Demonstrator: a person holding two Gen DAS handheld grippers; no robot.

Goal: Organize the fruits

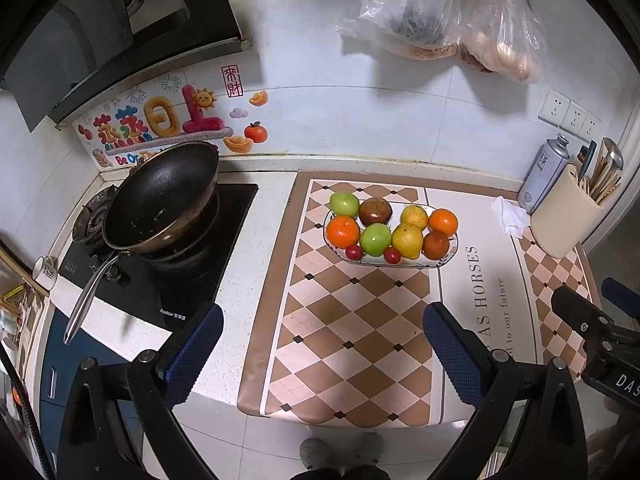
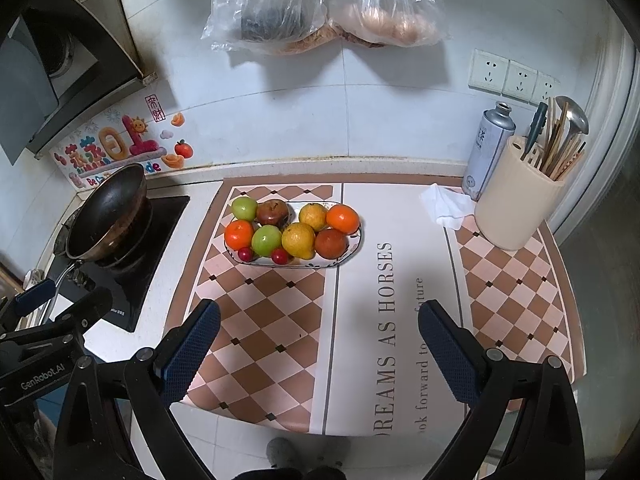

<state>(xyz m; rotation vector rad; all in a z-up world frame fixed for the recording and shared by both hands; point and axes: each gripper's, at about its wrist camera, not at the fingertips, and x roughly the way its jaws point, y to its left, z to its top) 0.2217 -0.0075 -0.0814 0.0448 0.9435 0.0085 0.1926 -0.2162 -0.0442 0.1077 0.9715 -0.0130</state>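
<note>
An oval white plate point(image 1: 451, 254) point(image 2: 355, 245) stands on the checkered mat at the back, full of fruit: two green apples point(image 1: 375, 239) point(image 2: 266, 240), oranges point(image 1: 343, 232) point(image 2: 239, 234), yellow citrus point(image 1: 407, 241) point(image 2: 298, 240), a dark red apple point(image 1: 375, 210) point(image 2: 272, 212) and two small red fruits point(image 1: 392, 255) point(image 2: 279, 256). My left gripper point(image 1: 320, 320) is open and empty, held back over the counter's front edge. My right gripper point(image 2: 320, 316) is open and empty, also well short of the plate. Each gripper shows at the side of the other's view.
A black wok point(image 1: 160, 196) point(image 2: 108, 212) sits on the stove at the left. A cream utensil holder point(image 1: 566, 216) point(image 2: 516, 208), a spray can point(image 2: 486, 148) and a white tissue point(image 2: 446, 206) stand at the back right. Plastic bags point(image 2: 320, 4) hang on the wall.
</note>
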